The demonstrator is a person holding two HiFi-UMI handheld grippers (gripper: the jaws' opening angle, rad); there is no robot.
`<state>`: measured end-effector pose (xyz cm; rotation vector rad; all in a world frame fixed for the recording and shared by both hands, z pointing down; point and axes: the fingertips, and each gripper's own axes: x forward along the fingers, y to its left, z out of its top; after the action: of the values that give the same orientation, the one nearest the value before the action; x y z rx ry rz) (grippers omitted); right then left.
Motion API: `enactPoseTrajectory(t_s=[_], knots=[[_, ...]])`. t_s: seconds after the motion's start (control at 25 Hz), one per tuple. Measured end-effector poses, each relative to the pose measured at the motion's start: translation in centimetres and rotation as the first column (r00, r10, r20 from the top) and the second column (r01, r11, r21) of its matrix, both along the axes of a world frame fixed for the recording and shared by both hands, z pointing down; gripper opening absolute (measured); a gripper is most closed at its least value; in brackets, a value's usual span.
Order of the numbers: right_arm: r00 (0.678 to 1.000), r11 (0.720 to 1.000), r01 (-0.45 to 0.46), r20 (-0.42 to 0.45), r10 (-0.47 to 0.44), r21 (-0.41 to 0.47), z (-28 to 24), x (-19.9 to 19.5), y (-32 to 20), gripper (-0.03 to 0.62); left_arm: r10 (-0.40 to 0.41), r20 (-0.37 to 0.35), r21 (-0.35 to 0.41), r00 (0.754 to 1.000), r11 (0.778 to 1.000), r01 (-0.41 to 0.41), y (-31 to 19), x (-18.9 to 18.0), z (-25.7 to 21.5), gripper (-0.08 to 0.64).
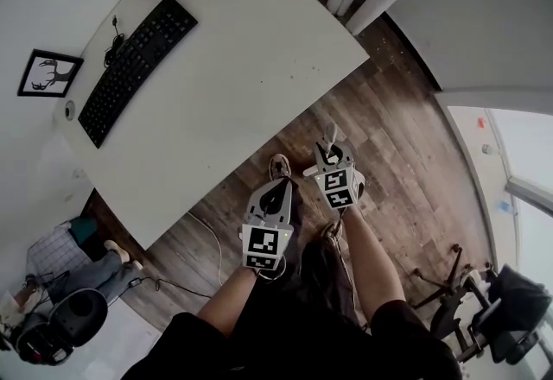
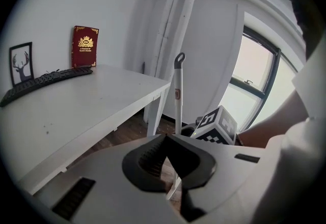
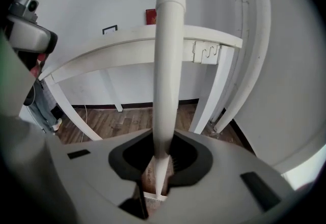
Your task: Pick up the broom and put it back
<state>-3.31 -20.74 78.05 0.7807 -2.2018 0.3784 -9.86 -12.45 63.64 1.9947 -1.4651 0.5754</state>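
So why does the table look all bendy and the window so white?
Right gripper view: the wide lens bows the table and fattens the close broom handle. Left gripper view: daylight washes out the window. Head view: straight edges curve too.

No writing can be read anywhere.
The red book (image 2: 85, 46) standing on the desk (image 2: 102, 95) has a gold emblem and gold lettering on its cover, but too small to read. A small label (image 2: 178, 94) sits on the white broom (image 2: 178, 116) handle; its print is also illegible. The keyboard (image 1: 136, 67) keys are too blurred for letters.
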Motion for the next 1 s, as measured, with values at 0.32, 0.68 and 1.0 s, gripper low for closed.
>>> enactPoseTrajectory(t_s=[0.32, 0.68, 1.0], knots=[[0.997, 0.997, 0.035, 0.069, -0.04, 0.075, -3.2, 3.8, 5.0, 0.087, -0.084, 0.073, 0.101, 0.994, 0.992, 0.076, 3.6, 2.7, -0.6, -0.002], [0.982, 0.976, -0.094, 0.18, 0.058, 0.198, -12.1, 8.7, 9.2, 0.086, -0.108, 0.114, 0.219, 0.988, 0.972, 0.081, 7.3, 6.1, -5.7, -0.002], [0.955, 0.923, -0.114, 0.298, -0.001, 0.368, -25.0, 11.4, 10.7, 0.087, -0.141, 0.107, 0.349, 0.984, 0.932, 0.095, 7.3, 8.7, -13.0, -0.002]])
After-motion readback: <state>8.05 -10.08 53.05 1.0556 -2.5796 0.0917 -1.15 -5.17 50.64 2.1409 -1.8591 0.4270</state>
